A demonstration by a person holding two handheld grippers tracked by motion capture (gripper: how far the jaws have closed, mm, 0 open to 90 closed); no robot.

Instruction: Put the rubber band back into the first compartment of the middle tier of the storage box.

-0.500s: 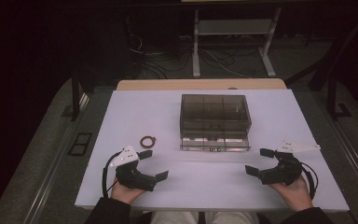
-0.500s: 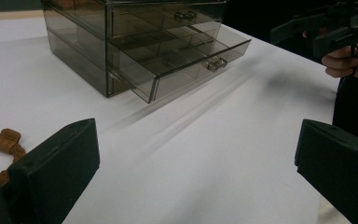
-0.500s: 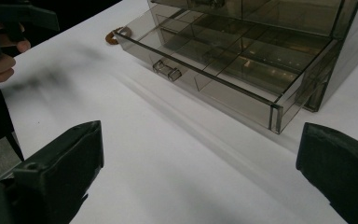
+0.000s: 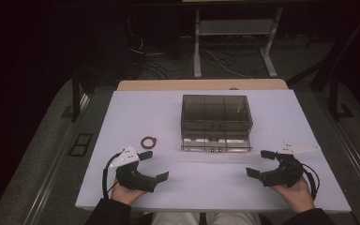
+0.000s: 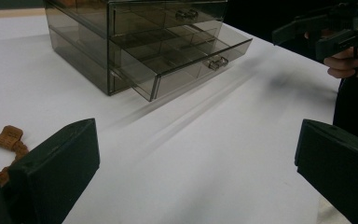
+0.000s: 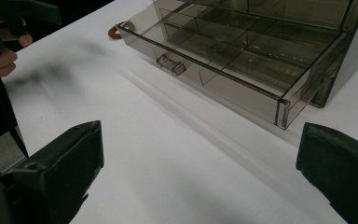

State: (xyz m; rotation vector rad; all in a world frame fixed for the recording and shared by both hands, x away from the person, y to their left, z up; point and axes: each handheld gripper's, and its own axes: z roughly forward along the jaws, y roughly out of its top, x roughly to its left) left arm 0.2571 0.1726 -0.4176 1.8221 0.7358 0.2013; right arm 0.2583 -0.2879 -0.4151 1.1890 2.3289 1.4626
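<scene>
Smoky plastic drawer box (image 4: pixel 216 123) sits mid-table, long side running left to right, bottom drawer (image 4: pixel 215 143) pulled toward the person. Left gripper (image 4: pixel 151 166) and right gripper (image 4: pixel 260 163) rest nearby, jaws spread, empty.

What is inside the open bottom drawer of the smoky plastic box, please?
The drawer stands pulled out, and its divided compartments look empty in both gripper views. The back part still lies under the box, behind tinted plastic, so I cannot tell what is there.

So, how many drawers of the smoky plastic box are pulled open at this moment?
1. The bottom drawer of the box is pulled out toward the person; the upper drawer looks closed. Others may be hidden.
</scene>
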